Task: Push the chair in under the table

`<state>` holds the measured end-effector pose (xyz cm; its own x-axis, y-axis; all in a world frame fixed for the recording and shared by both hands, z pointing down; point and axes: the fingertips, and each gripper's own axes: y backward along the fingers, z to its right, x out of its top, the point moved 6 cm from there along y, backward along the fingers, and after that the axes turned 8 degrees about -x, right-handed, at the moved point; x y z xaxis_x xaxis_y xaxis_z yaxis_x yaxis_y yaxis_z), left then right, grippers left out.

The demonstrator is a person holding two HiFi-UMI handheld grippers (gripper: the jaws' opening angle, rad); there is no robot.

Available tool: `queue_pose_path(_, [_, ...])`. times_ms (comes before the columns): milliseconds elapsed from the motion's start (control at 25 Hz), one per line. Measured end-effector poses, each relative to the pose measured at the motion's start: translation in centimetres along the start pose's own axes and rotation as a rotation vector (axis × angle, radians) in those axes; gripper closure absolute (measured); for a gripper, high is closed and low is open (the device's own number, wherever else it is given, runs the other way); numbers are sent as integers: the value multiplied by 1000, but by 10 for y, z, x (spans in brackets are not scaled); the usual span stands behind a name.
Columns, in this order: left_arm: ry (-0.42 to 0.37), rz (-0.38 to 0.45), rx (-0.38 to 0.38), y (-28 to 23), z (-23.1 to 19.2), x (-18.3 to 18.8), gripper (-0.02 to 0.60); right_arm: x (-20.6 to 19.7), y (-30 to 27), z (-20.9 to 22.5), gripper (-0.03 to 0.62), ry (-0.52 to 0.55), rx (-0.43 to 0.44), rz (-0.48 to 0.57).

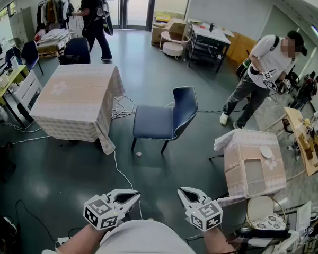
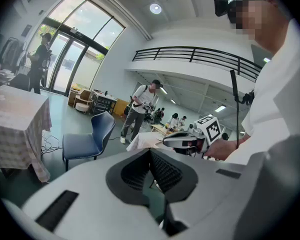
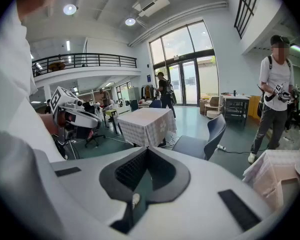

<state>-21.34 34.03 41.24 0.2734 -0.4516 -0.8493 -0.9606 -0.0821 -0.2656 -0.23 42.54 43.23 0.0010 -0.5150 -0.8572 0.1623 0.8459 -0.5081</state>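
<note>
Task not started, by the look of it.

Desk (image 1: 77, 102): square and boxy, with a pale checked cloth that hangs low on its sides.

Left gripper (image 1: 128, 197): well short of the desk, jaws together, nothing between them. White hard shell, ribbed dark pads.

Chair (image 1: 164, 118): right of the desk with a floor gap between, seat facing the desk, none of it under. Dark blue padded seat, curved shell back, thin dark legs.

Right gripper (image 1: 187, 193): also far from the desk, jaws closed and empty.

Left to do: reach the chair and push it in the whole way.
</note>
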Motion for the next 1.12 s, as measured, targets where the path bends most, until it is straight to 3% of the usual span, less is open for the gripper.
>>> queue_pose_path(320, [-34, -13, 26, -33, 26, -5, 571, -13, 21, 27, 582, 3, 16, 48])
queue_pose_path(560, [-30, -45, 3, -47, 18, 3, 571, -19, 16, 44, 582, -43, -14, 36])
queue_pose_path(760, [-26, -42, -20, -58, -22, 29, 571, -4, -14, 69, 582, -79, -58, 14])
queue_pose_path(1120, [-60, -66, -121, -74, -137, 105, 571, 62, -112, 130, 575, -132, -180, -23])
